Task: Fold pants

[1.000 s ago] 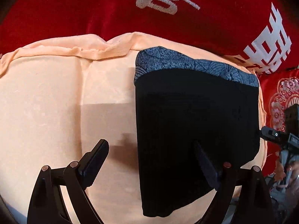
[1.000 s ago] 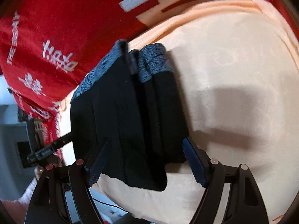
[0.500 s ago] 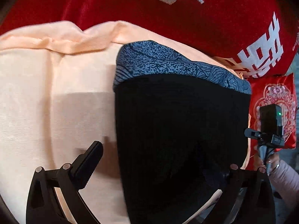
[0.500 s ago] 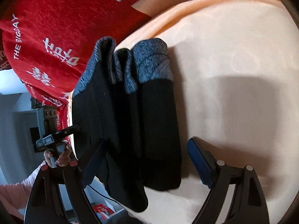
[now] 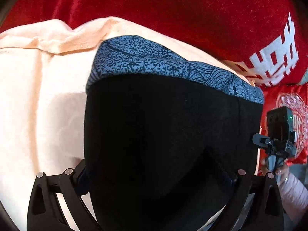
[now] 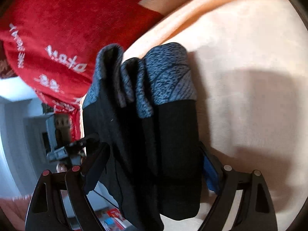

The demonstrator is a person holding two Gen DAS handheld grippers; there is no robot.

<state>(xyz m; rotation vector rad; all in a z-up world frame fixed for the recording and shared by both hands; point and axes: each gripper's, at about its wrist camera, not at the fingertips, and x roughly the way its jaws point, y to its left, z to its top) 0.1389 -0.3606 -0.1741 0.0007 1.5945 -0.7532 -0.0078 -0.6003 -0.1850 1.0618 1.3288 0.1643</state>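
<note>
The pants (image 5: 163, 134) are black with a blue patterned waistband (image 5: 163, 63), folded into a compact stack on a peach cloth (image 5: 38, 105). In the right wrist view the pants (image 6: 154, 134) show several stacked layers edge-on. My left gripper (image 5: 154, 175) is open, its fingers straddling the near end of the stack, the tips partly hidden by the fabric. My right gripper (image 6: 154, 165) is open too, with a finger on each side of the stack's near end. The right gripper also shows in the left wrist view (image 5: 277, 140) at the stack's right edge.
A red blanket with white characters (image 5: 192, 19) lies behind the peach cloth. In the right wrist view the red blanket (image 6: 57, 28) hangs at the left, with the room's floor and furniture (image 6: 38, 134) beyond the edge.
Both grippers have moved forward toward the stack, which now fills more of each view. Their fingers now straddle its near end.
</note>
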